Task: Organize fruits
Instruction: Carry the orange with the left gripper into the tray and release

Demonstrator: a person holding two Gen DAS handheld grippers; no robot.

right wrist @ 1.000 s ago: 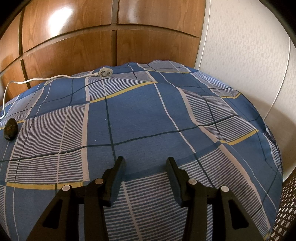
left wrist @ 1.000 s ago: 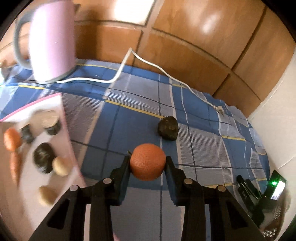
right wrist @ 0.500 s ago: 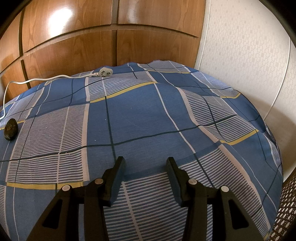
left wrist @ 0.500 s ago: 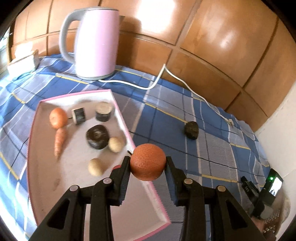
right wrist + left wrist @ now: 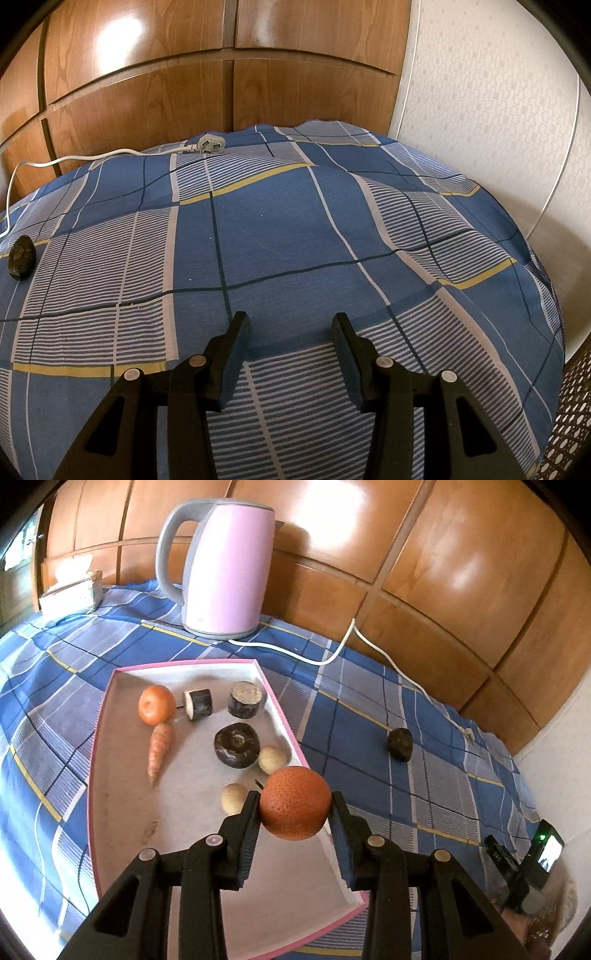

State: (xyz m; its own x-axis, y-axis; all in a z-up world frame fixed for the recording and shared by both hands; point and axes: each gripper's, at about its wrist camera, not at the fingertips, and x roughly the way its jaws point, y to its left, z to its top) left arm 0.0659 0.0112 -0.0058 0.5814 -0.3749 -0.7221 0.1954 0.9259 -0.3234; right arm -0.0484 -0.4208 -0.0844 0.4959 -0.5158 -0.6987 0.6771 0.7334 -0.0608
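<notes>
My left gripper (image 5: 294, 806) is shut on an orange (image 5: 294, 802) and holds it above the right rim of a pink-edged white tray (image 5: 122, 794). In the tray lie a second orange (image 5: 156, 704), a carrot (image 5: 159, 746), three dark round pieces, one of them (image 5: 236, 744) in the middle, and two small pale fruits (image 5: 272, 760). A dark fruit (image 5: 399, 744) lies on the blue checked cloth right of the tray; it also shows at the left edge of the right wrist view (image 5: 22, 257). My right gripper (image 5: 290, 325) is open and empty over the cloth.
A pink kettle (image 5: 221, 568) stands behind the tray, its white cord (image 5: 332, 653) running right to a plug (image 5: 210, 144). A tissue box (image 5: 72, 590) sits far left. Wooden panels back the table. A phone on a stand (image 5: 543, 856) is at the right edge.
My left gripper has swung left with the orange, from over the bare cloth to above the tray's right rim. The right gripper has not moved.
</notes>
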